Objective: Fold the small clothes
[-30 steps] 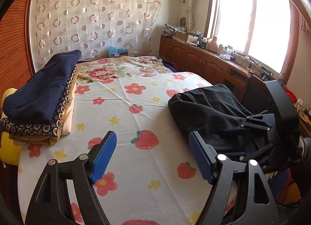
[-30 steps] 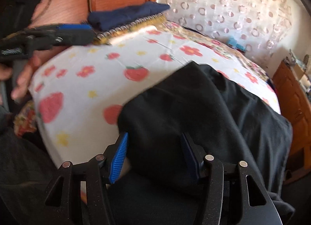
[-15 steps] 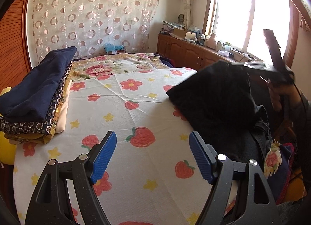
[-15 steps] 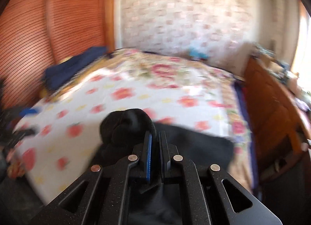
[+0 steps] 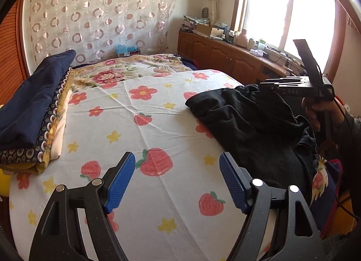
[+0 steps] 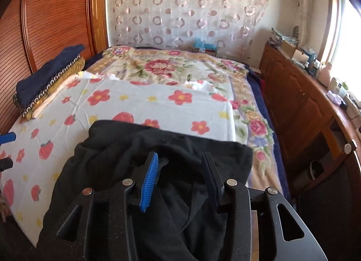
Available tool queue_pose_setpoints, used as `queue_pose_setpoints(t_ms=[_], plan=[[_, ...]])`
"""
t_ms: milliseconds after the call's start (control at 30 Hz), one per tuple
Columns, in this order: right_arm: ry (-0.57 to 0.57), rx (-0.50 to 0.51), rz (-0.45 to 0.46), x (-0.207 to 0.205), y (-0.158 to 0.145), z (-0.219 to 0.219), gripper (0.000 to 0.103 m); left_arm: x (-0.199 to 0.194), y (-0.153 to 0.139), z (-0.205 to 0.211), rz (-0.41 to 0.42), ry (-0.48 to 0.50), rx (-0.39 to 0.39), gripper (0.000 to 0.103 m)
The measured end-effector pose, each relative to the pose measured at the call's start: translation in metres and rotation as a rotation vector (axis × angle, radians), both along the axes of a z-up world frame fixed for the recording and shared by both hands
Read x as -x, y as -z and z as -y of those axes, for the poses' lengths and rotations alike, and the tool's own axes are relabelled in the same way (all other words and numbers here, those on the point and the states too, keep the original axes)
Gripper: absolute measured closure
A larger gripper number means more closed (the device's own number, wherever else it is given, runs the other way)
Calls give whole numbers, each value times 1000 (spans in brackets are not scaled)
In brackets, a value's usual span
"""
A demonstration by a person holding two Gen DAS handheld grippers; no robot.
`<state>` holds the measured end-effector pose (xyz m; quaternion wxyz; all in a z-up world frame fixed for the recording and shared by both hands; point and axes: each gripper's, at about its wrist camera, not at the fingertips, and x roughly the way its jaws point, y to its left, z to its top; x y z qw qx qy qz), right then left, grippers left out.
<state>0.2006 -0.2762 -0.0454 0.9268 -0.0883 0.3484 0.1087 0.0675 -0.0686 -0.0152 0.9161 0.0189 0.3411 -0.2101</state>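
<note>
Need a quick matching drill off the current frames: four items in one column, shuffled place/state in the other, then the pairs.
Items
1. black garment
2. left gripper
3. right gripper
4. folded stack

Descriptions
A. open over the bare strawberry-print sheet, holding nothing
B. piled by the wooden headboard, navy piece on top
C. open, jaws above black fabric
D. crumpled at the sheet's near edge, unfolded

Pairs: 1-D, 2-A, 3-C, 4-B
</note>
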Motion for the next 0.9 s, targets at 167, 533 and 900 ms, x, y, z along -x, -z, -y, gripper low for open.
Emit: queue_pose_setpoints(t_ms=[167,533,900], plan=[[-50,-46,-76,-9,-6,-6,62,-21,-2,19,-11,38,-9,25],[-130,-58,-111,-21,-12,-10,62,-64,0,63,-40,104,-43,25],[-84,-172,-140,-62,-8,24,97,-87,5,77,-80,147,-48,25]])
